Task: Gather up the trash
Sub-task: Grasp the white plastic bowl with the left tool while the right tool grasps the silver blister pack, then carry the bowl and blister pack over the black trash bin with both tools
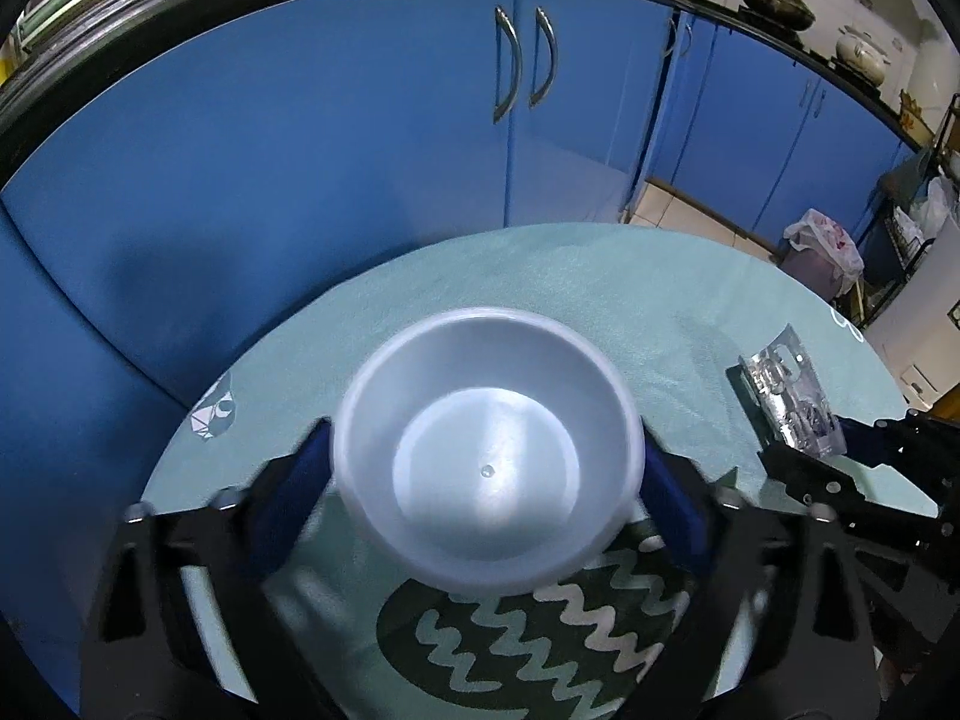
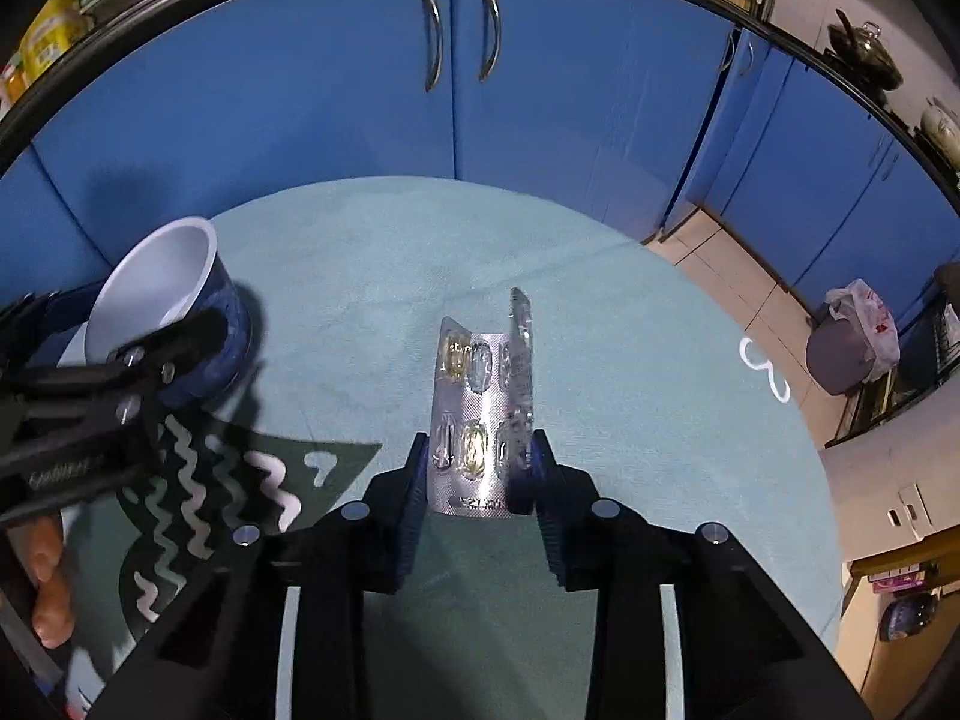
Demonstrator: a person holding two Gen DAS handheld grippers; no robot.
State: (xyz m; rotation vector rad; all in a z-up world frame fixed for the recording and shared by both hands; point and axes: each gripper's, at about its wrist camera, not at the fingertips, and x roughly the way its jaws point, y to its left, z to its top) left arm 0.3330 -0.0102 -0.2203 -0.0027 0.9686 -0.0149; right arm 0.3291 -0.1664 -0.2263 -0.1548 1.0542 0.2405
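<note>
My left gripper (image 1: pixel 487 468) is shut on a round cup (image 1: pixel 487 450), white inside and blue outside, and holds it tilted over the teal round table (image 1: pixel 570 276). The cup also shows at the left of the right wrist view (image 2: pixel 156 294), with the left gripper (image 2: pixel 120 372) around it. My right gripper (image 2: pixel 480 468) is shut on a silver pill blister pack (image 2: pixel 483 414), bent up along its right side, just above the table (image 2: pixel 372 276). The pack shows in the left wrist view (image 1: pixel 792 399) at the right, held by the right gripper (image 1: pixel 840 450).
Blue cabinet doors (image 2: pixel 456 90) stand behind the table. A dark patch with white zigzags (image 1: pixel 540 630) marks the tablecloth near me. A grey bin with a plastic bag liner (image 2: pixel 852 336) stands on the tiled floor at the right.
</note>
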